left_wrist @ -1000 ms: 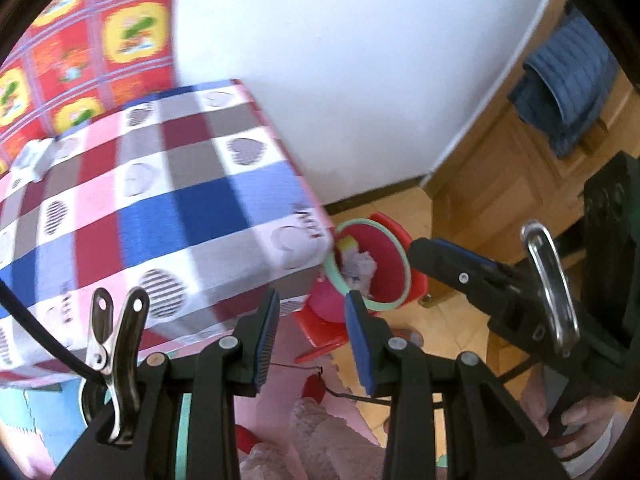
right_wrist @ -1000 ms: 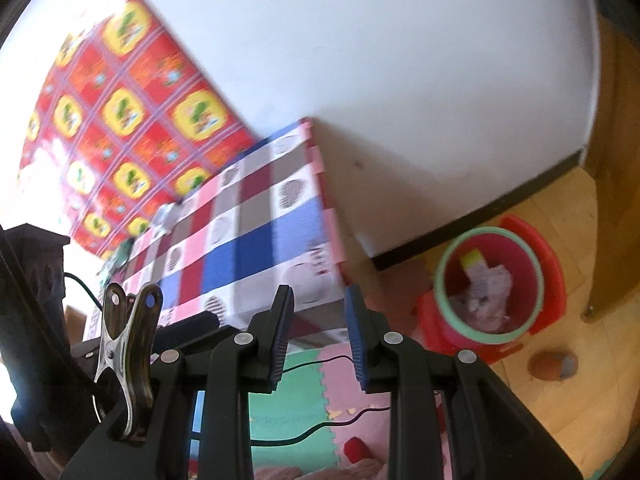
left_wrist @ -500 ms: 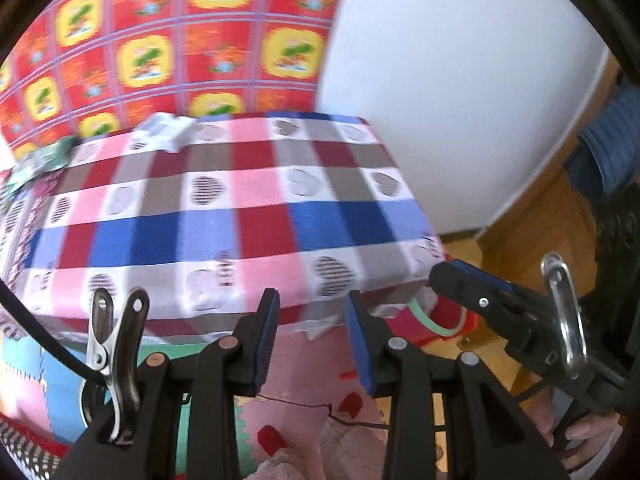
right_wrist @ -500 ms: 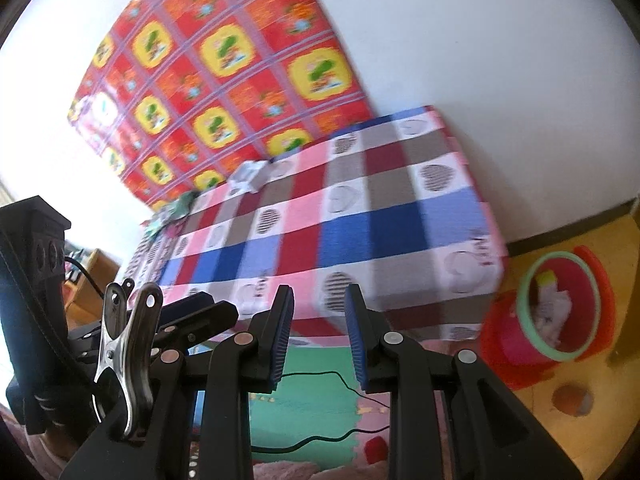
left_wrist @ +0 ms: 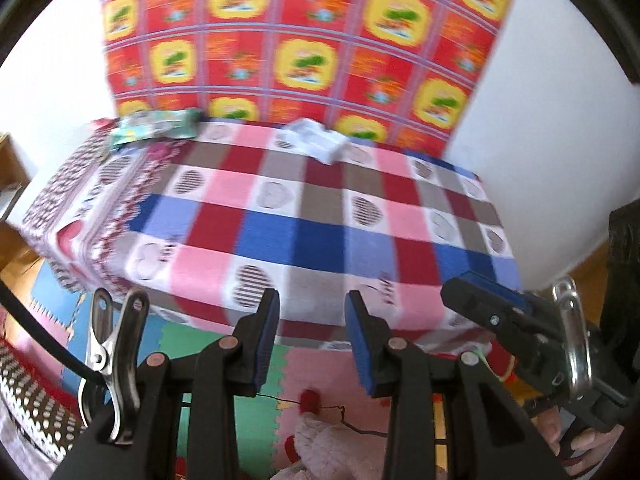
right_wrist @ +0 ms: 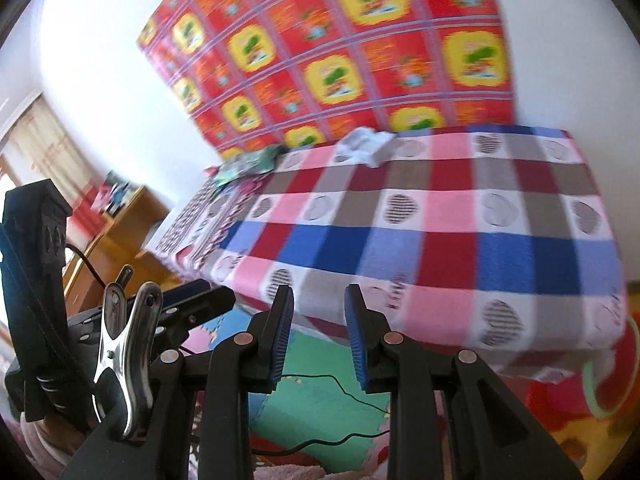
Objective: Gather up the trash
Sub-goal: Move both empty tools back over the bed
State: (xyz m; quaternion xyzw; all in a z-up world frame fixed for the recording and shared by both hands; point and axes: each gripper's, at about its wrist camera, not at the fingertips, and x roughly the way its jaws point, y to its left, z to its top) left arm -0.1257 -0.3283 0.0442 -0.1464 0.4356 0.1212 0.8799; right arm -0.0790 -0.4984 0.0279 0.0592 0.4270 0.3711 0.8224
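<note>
- Far left on the desk, back by the wall: a green crinkly wrapper (left_wrist: 156, 126), flat and shiny, long axis running along the back edge. In the right wrist view it sits there too (right_wrist: 250, 162), blurred.
- Next along, a crumpled white paper wad (left_wrist: 316, 142), soft and lumpy, also at the back edge, touching the foot of the red-and-yellow patterned sheet (left_wrist: 304, 40) that hangs on the wall. It shows in the other view as well (right_wrist: 366, 144).
- The checked tablecloth (left_wrist: 280, 232) covers the desk, fleecy-looking, squares of pink, blue, red and brown with hearts; the near half is bare.
- Left tongs (left_wrist: 312, 340): blue ribbed pads apart, nothing between them, hovering off the near edge above the foam floor mat (left_wrist: 188, 340).
- Right tongs (right_wrist: 320, 332): also parted and empty, at the same near edge; in the left wrist view they poke in from the right (left_wrist: 500, 312).
- Both bits of trash lie well ahead, across the full depth of the cloth. My call: the wad lies dead ahead of both tongs, while the wrapper favours the left.
- Far right, low: a green-rimmed red bin (right_wrist: 600, 384) peeks from under the cloth's corner, likely where the trash goes.
</note>
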